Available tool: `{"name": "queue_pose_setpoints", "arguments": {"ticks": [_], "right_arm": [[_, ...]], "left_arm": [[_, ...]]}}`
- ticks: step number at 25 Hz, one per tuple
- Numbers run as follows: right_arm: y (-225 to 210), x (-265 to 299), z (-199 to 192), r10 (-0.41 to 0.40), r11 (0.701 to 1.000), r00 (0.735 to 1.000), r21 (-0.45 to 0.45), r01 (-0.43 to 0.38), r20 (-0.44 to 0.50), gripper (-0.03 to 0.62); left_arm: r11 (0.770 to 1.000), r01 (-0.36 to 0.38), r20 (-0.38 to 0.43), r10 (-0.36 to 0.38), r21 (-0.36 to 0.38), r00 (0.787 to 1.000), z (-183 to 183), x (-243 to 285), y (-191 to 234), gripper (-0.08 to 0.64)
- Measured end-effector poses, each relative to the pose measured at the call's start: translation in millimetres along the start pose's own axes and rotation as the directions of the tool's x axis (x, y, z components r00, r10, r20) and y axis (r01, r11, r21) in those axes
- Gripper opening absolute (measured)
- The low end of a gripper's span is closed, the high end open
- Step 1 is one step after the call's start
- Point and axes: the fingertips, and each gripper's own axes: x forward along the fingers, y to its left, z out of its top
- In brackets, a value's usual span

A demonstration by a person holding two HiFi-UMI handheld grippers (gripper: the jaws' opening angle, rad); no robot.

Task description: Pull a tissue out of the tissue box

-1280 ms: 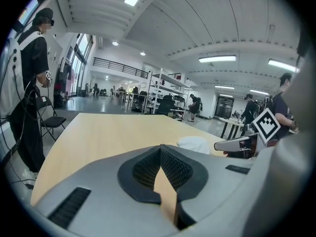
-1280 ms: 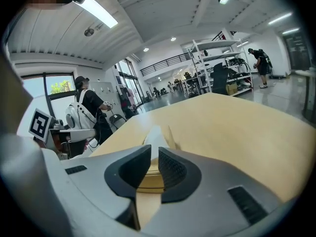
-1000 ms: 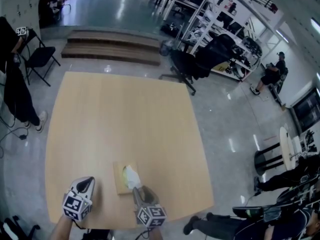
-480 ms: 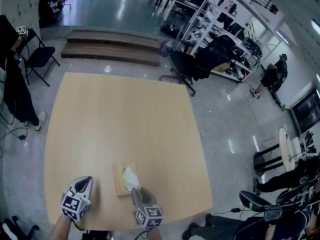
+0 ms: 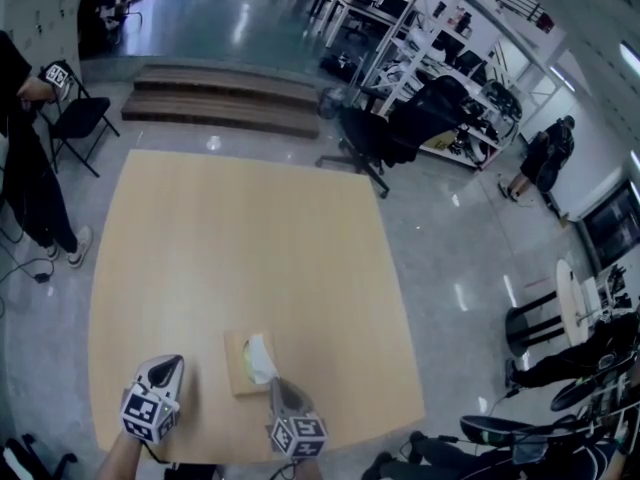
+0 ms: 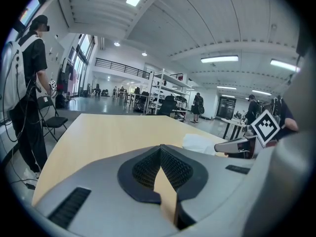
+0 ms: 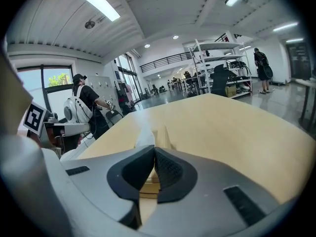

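Note:
A flat tan tissue box [image 5: 238,370] lies near the front edge of the wooden table [image 5: 240,238]. A white tissue [image 5: 261,357] stands up out of its slot. My right gripper [image 5: 275,381] reaches the tissue from the near side. In the right gripper view its jaws [image 7: 154,148] are shut, with the tissue [image 7: 144,136] pinched at their tips and the box [image 7: 163,134] just beyond. My left gripper [image 5: 172,362] hovers left of the box, apart from it. In the left gripper view its jaws [image 6: 160,148] are shut on nothing, and the tissue [image 6: 200,143] shows to the right.
The table's front edge runs just below both grippers. A person [image 5: 30,178] and a folding chair [image 5: 80,116] stand off the table's left side. A black office chair [image 5: 375,133] sits past the far right corner, and seated people [image 5: 560,368] are at the right.
The right gripper's jaws have closed on the near edge of the tissue. The left gripper has stayed where it was.

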Motion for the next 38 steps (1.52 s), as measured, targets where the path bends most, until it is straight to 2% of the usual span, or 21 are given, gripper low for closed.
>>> {"name": "queue_pose_setpoints", "arguments": {"ticks": [12,24,38], "right_arm": [[11,-11,16,0.029,1.000,0.999,-0.002,-0.029,0.027,0.008],[16,-19,39,0.037,0.999,0.997,-0.030,-0.035,0.067,0.008],[27,-40,75,0.044,0.997,0.991,-0.073,-0.035,0.127,0.008]], "left_arm": [[1.000,-0.004,0.019,0.004,0.002,1.000,14,-9,-1,0.006],[1.000,-0.017,0.072,0.017,0.000,0.997,35,-17,-2,0.006],[1.000,-0.018,0.138,0.016,0.014,0.990,74,-32,-10,0.006]]}}
